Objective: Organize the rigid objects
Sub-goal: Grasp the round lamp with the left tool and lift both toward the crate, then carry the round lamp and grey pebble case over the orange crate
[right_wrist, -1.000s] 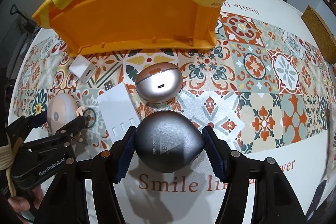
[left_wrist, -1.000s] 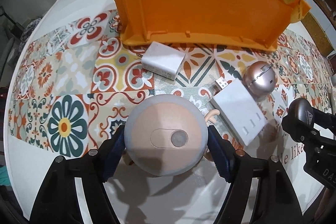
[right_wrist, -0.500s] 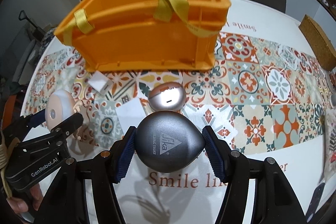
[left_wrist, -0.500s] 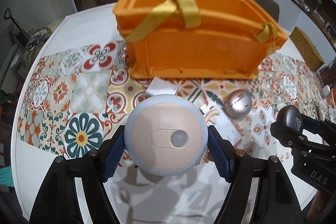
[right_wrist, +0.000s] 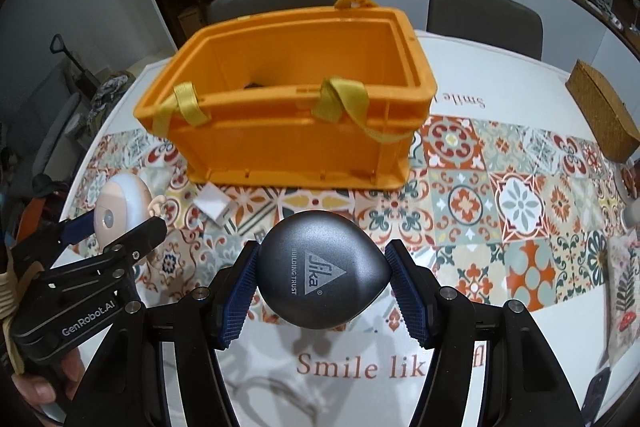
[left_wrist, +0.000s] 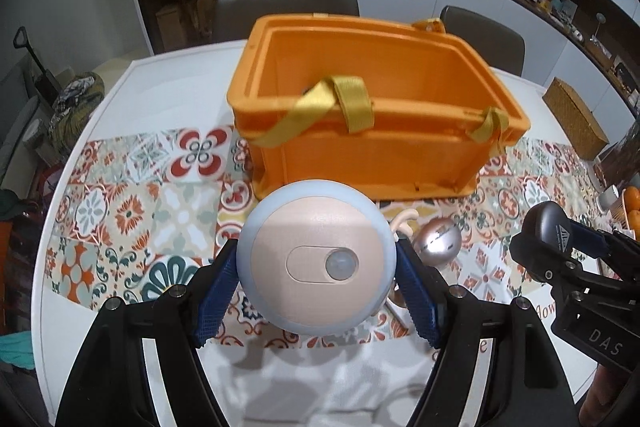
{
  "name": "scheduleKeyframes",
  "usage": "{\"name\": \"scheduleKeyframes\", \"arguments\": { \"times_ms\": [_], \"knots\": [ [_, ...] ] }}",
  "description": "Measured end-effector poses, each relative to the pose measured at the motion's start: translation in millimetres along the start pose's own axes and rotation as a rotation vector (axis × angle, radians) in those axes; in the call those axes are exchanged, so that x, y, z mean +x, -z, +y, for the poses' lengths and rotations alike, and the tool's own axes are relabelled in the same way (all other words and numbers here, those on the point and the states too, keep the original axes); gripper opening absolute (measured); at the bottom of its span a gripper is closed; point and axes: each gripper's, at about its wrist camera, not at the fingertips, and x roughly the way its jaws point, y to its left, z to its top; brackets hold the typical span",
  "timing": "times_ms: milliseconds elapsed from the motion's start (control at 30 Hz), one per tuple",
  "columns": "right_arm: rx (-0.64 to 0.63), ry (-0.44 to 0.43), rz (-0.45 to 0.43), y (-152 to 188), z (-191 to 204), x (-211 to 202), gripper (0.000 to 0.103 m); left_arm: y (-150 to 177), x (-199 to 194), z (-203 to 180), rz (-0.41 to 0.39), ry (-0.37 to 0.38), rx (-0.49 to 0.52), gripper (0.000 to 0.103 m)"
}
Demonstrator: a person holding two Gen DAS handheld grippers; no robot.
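The left gripper is clamping a round night light, the right gripper a grey case, both hanging lower centre (carrying height, I judge) for dropping into the orange crate above.

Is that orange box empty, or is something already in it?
Cannot tell. The orange box stands open-topped, a dark patch shows low inside, its floor mostly hidden.

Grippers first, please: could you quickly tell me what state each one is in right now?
Left gripper: closed on the round sensor light.
Right gripper: closed on the grey Sika case.
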Motion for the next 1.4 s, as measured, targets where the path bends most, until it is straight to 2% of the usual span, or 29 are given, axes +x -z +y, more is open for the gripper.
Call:
{"name": "scheduleKeyframes", "arguments": {
  "times_ms": [800, 1033, 1167, 1400],
  "knots": [
    [0.007, -0.021, -0.134, -57, 3, -27, 0.063, -62, -40, -2, -0.147, -0.014, 0.043, 0.075],
    [0.000, -0.023, -0.150, -75, 5, -30, 0.063, -81, -41, 2, -0.160, -0.007, 0.040, 0.075],
    [0.000, -0.020, -0.160, -90, 6, -29, 0.063, -93, -37, 6, -0.146, 0.028, 0.023, 0.075],
    [-0.007, -0.011, -0.160, -115, 10, -23, 0.063, -115, -28, 9, -0.126, 0.024, 0.024, 0.075]
  ]
}}
